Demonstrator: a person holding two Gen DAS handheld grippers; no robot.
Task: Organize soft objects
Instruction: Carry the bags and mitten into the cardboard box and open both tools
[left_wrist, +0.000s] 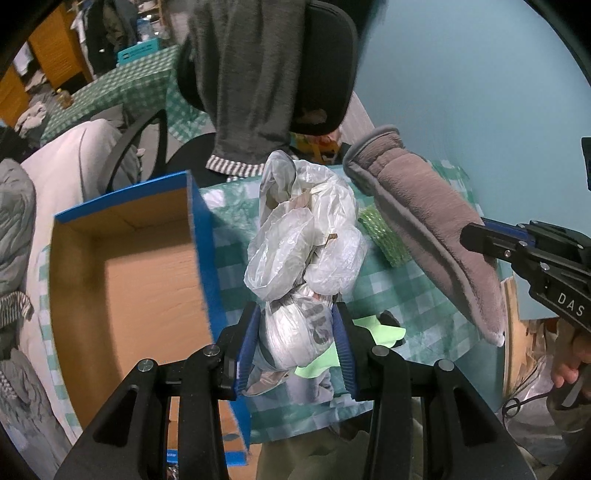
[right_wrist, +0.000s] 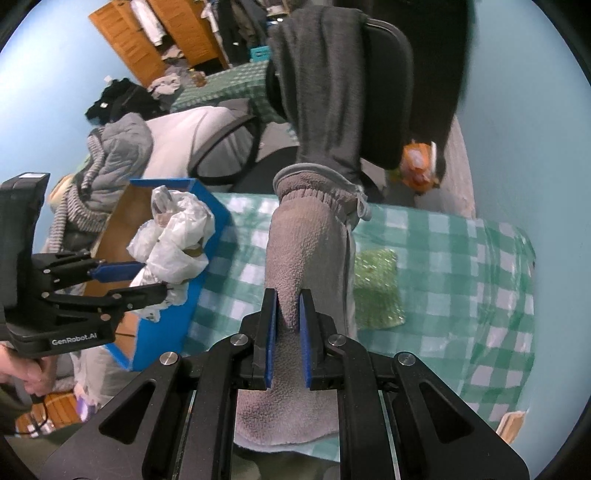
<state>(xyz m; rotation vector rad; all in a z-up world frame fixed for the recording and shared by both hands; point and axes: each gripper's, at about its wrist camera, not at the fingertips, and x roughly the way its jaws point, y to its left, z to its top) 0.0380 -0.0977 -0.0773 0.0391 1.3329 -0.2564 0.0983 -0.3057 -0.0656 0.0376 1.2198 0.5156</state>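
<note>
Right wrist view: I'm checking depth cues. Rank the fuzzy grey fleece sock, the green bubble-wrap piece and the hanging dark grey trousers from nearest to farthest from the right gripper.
1. Fuzzy grey fleece sock, clamped between the jaws of the right gripper.
2. Green bubble-wrap piece, lying on the checked cloth just right of the sock.
3. Hanging dark grey trousers, draped over the chair beyond the table.

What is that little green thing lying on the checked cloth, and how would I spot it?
Start at the table with the green-and-white checked cloth, right of the blue cardboard box. Beside the grey fleece sock in the right gripper lies a small green bubble-wrap pad. It alone is bumpy, shiny, lime-green and flat on the cloth, held by nothing.
</note>
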